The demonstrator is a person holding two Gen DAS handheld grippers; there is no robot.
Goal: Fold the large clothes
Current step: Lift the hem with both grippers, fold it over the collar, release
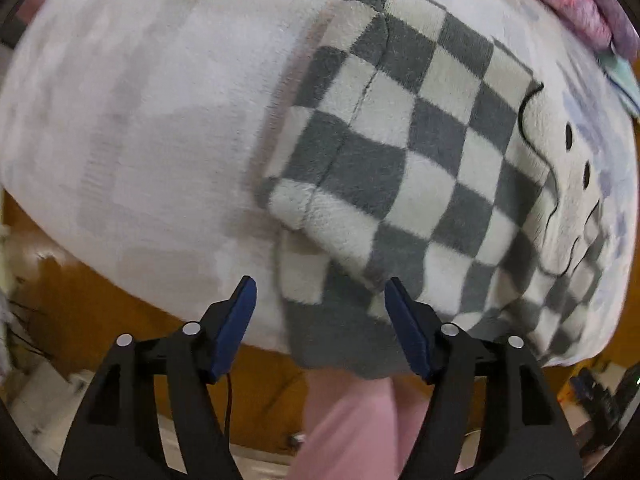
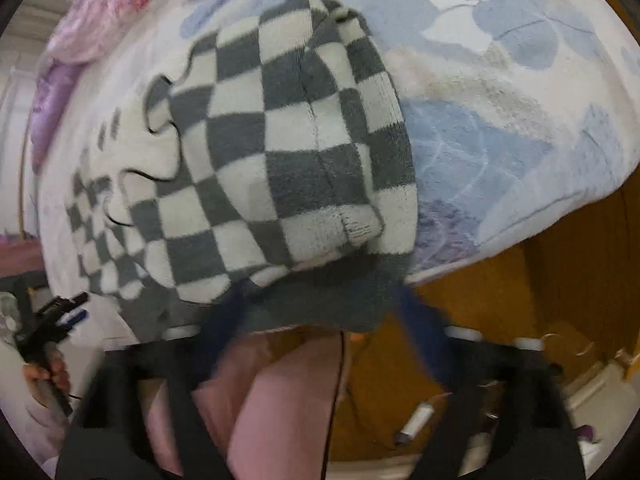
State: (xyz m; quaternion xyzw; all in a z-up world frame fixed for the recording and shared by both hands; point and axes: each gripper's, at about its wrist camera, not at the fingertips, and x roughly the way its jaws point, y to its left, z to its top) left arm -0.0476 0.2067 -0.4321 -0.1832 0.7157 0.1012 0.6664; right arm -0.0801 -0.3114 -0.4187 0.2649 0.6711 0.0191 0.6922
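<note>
Across the centre and right of the left wrist view lies the checkered garment (image 1: 404,152), a fleece piece in grey and cream squares, folded into a compact block on the pale bedcover (image 1: 132,120). A seam runs down its upper layer. A solid grey hem (image 1: 340,340) forms its lowest edge and overhangs the edge of the bed. A cream patch with a dark outline and small dark dots sits at the garment's right side.

Left gripper (image 1: 320,296): jaws spread wide, blue pads apart at lower centre of the frame. The grey hem shows in the gap between the pads, but neither pad presses on it; nothing is held.

Right wrist view: the same garment (image 2: 280,152) fills the centre, resting on the bedcover (image 2: 500,100), which here shows blue and lilac printed shapes. The grey hem (image 2: 320,304) is at lower centre.

Right gripper (image 2: 320,320): heavily blurred. Its blue fingers (image 2: 424,328) stand well apart at either side of the hem, so the jaws are spread with no visible clamp on the cloth.

At the lower left of this view, a hand (image 2: 48,372) grasps the black body of the other gripper. Pink fabric (image 2: 280,408) fills the lower centre, orange-brown wood (image 2: 520,300) the lower right. Pink and purple bedding (image 2: 80,32) occupies the upper left.
</note>
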